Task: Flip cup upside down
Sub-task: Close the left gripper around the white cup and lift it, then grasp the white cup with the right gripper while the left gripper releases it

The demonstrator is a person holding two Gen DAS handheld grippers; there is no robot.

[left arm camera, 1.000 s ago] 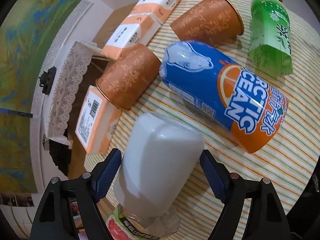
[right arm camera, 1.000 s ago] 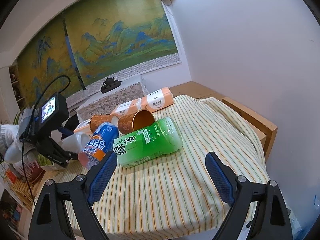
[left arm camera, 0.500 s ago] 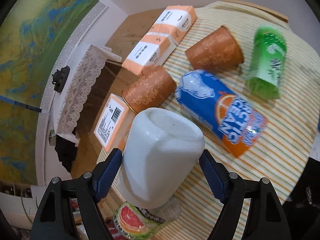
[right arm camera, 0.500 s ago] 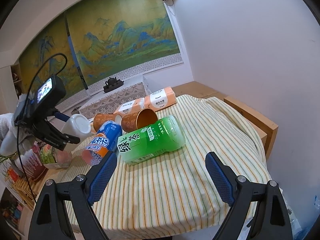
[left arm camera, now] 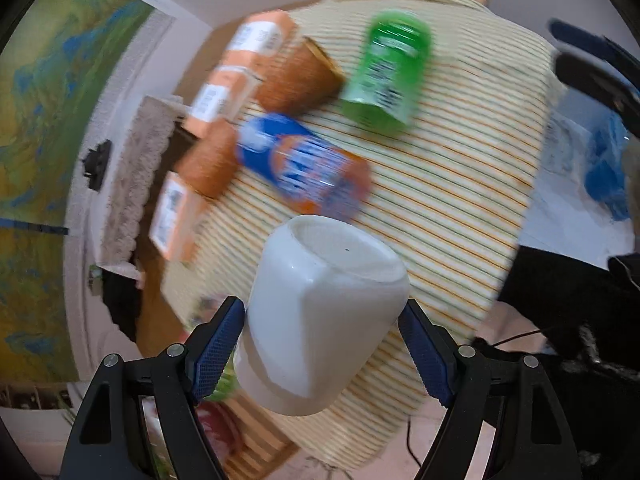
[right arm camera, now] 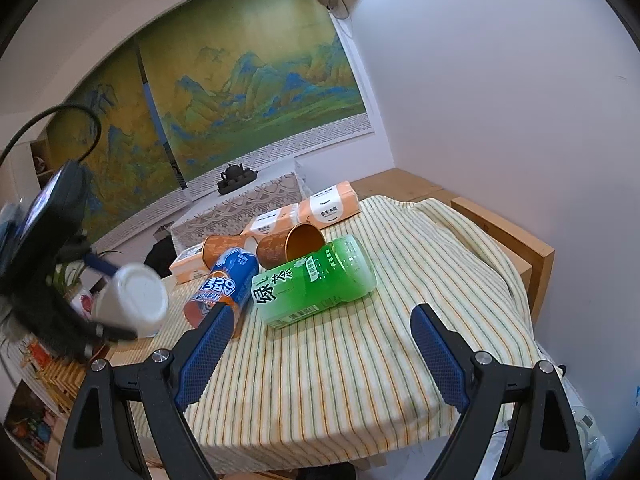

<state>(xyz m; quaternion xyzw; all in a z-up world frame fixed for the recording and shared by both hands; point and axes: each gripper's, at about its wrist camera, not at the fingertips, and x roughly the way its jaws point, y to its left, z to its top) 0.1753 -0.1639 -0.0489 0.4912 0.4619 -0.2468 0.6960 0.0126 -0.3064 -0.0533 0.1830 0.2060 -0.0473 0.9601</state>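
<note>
My left gripper (left arm camera: 322,354) holds the white cup (left arm camera: 320,312) between its fingers, in the air with its base pointing away from me, so the turning seems partly done and setting it down remains, while my right gripper (right arm camera: 320,354) is wide and empty.

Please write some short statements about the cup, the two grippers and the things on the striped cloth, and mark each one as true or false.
1. The left gripper holds the white cup between its fingers. True.
2. The right gripper grips the green bottle. False: it is open and holds nothing.
3. The green bottle stands upright. False: it lies on its side on the striped cloth.
4. The blue and orange can lies on its side beside the green bottle. True.
5. The white cup rests on the cloth. False: it is held in the air.
</note>
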